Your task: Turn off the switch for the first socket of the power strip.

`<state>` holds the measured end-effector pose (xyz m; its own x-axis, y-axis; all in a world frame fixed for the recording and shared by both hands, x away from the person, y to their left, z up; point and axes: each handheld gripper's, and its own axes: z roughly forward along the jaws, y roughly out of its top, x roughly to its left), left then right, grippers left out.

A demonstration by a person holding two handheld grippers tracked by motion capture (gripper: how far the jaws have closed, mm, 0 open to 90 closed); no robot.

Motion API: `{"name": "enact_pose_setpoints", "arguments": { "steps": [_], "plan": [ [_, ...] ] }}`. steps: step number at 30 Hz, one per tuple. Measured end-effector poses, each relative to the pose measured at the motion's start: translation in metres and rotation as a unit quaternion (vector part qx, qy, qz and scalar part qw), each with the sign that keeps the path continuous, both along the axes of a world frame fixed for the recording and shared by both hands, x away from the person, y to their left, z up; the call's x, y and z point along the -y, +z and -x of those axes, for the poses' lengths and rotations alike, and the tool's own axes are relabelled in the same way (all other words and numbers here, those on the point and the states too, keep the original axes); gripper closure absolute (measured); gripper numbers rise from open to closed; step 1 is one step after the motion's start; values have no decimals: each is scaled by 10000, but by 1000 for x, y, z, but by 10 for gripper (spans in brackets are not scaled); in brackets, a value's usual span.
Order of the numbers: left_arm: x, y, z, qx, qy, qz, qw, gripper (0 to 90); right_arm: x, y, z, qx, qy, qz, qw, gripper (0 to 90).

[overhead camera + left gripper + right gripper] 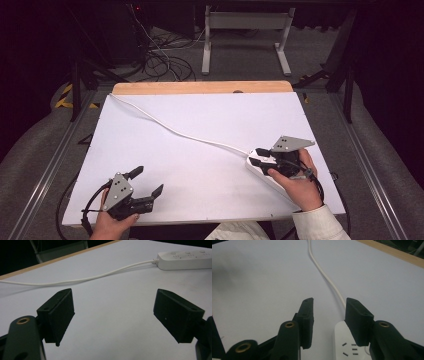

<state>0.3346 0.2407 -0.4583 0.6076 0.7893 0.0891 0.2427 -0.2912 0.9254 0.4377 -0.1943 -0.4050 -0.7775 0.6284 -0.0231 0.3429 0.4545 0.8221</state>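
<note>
At the counter's (pixel 150 150) near right edge, the right gripper (pixel 329 315), jaws partly closed around nothing yet, straddles the cord end of the white power strip (pixel 344 345) and should settle squarely before squeezing, while the left gripper (pixel 113 315) hovers wide open and empty.

Long white power strip (pixel 348 345) of smooth, faintly glossy plastic, thin white cord (pixel 82 279) sheathed in smooth plastic, matt white sheet-covered table top (pixel 200 165) edged with a pale wooden strip (pixel 202 88), black matt plastic right gripper (pixel 329 315) fitted with brass-coloured rivets
</note>
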Motion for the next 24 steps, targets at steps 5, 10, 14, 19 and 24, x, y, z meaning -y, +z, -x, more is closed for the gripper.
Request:
{"name": "enact_pose_setpoints", "arguments": {
  "steps": [5, 10, 14, 19, 24],
  "plan": [
    [1, 0, 1, -12, 8, -12, 10000, 177, 2, 0, -10, -155, -94, 92, 9998, 703],
    [0, 0, 0, 6, -4, -65, 10000, 180, 3, -1, -16, -368, -331, 159, 9986, 765],
    [1, 0, 0, 2, -31, -110, 9999, 181, 5, -3, -22, -531, -434, 199, 9974, 827],
    [1, 0, 0, -1, -13, -99, 10000, 181, 7, -6, -28, -664, -517, 327, 9959, 900],
    [1, -1, 0, 9, -15, -145, 9999, 183, 6, -12, -37, -856, -667, 597, 9923, 900]
  ]
}}
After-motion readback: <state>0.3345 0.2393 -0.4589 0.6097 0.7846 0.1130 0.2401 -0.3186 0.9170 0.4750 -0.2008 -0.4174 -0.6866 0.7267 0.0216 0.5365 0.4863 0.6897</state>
